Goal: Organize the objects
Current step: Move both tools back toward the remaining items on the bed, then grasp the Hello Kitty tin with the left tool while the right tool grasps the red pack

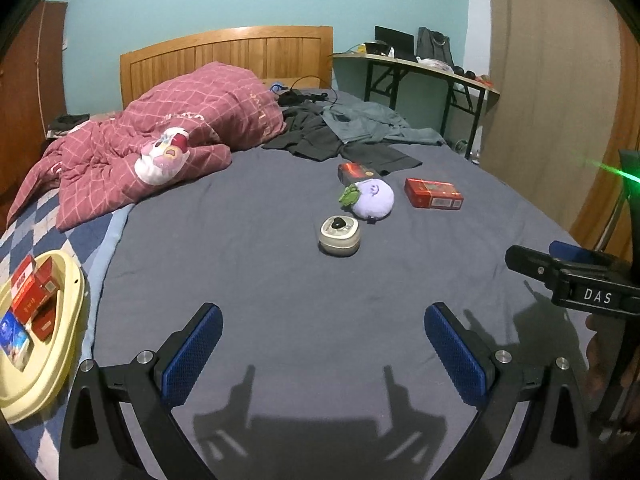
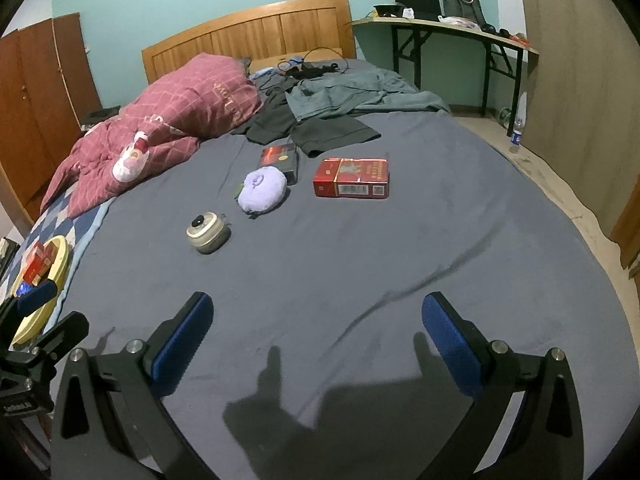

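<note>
Left gripper [image 1: 323,344] low, level, jaws spread wide, nothing between pads. Right gripper [image 2: 316,334] alongside to its right, likewise wide apart, holding nothing.

The right gripper [image 1: 576,276], seen from the left wrist camera, is showing "DAS" in white capitals on a small black plate on its body. In the right wrist view, the maroon quilt [image 2: 192,100] is showing gold lettering across its top fold, too warped to read. The red box [image 2: 351,178] is showing a white barcode panel on its near side and gold characters on top, both too small to read. The water bottle [image 2: 516,136] on the floor is carrying a blue label, illegible.
</note>
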{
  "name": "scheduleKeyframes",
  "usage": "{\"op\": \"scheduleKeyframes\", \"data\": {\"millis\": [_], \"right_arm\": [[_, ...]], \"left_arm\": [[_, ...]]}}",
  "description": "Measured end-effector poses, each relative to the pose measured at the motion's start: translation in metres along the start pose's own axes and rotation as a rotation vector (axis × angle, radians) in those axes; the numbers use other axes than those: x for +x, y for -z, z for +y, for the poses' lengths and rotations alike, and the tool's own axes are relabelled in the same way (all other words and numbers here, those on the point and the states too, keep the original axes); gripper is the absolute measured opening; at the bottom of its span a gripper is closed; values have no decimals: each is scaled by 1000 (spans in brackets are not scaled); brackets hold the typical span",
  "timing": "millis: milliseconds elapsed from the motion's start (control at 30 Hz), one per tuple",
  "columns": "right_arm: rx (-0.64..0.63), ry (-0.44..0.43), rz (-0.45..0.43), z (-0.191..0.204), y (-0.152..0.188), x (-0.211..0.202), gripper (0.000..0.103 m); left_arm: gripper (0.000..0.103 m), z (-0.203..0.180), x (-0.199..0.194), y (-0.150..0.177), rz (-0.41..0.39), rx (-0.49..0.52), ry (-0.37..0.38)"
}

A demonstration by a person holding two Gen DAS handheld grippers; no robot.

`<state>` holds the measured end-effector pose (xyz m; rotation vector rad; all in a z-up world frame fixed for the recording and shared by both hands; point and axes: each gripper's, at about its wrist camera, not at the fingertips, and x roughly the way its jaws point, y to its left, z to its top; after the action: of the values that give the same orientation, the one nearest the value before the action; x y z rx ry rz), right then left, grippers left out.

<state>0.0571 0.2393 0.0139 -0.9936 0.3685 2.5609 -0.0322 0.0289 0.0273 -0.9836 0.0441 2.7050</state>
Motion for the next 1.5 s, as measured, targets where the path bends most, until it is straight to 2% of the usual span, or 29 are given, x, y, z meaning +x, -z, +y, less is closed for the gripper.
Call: {"op": "scheduleKeyframes", "data": {"millis": [333,500,600,867,967,1100,1200,1300,1400,1500], "right_arm": [[2,4,17,1,4,5,103],[-16,19,10,1,-3,9,103],[15,17,11,-6,-11,16,103],[65,31,3,-23,-34,36,103],[55,55,11,-25,-40,49,103],[80,59,36,-31,-48,71,103],[78,78,63,-29,-48,90,103],[51,99,75,-23,-53,109,103],[42,109,62,-17,-65,126,103],[70,141,20,-18,-82,138,103]], "left_arm": [[103,-2,-2,0,-20,20,-20],[103,-2,4,-5,-15,36,-9],[103,1,15,-11,-8,36,-8],[103,8,69,-24,52,40,-5],[103,6,88,-29,66,40,26],[103,-2,106,-33,42,92,54],[103,-5,131,-34,84,108,105],[103,-2,149,-35,99,107,120],[103,4,174,-42,147,69,175],[103,8,190,-51,157,45,184]]}}
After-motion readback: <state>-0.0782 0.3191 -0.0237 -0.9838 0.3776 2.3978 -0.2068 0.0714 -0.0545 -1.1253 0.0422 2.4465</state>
